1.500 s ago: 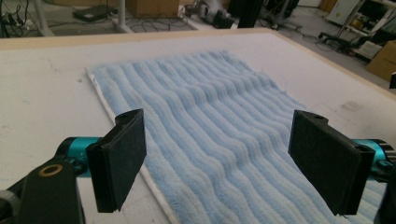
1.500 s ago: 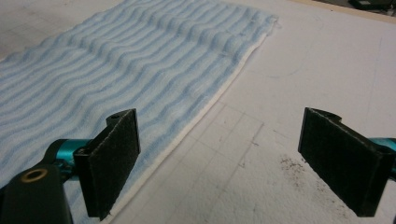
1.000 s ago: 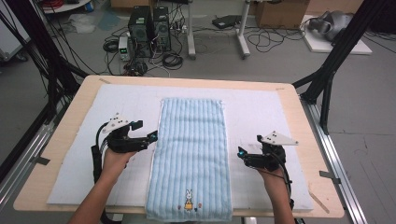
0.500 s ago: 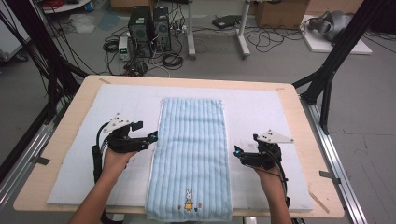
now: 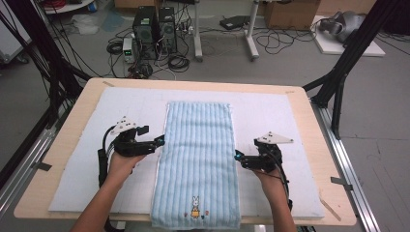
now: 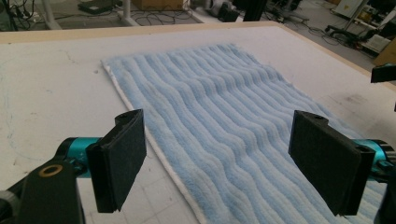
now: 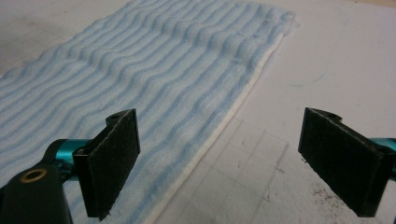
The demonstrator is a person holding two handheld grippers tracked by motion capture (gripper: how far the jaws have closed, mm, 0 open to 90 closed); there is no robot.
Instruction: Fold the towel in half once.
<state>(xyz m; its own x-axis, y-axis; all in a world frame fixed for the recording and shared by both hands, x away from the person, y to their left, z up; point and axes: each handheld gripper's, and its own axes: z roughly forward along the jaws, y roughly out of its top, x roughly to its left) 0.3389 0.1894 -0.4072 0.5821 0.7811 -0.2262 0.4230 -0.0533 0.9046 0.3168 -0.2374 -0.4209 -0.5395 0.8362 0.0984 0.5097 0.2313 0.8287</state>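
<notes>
The light blue striped towel (image 5: 197, 164) lies flat and lengthwise at the centre of the white mat (image 5: 270, 118) on the desk (image 5: 300, 96), its near end bearing a small rabbit motif (image 5: 195, 207). The left hand-held gripper (image 5: 159, 141) sits at the towel's left long edge, jaws apart and straddling that edge. The right hand-held gripper (image 5: 238, 155) sits at the right long edge, jaws apart, likewise straddling the hem.

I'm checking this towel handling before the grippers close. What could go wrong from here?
1. The left gripper and right gripper stand open at the long edges of the towel; a shallow bite may catch only the white hem and slip.
2. The towel's near end overhangs the table edge, so uneven lifting could drag it off.
</notes>
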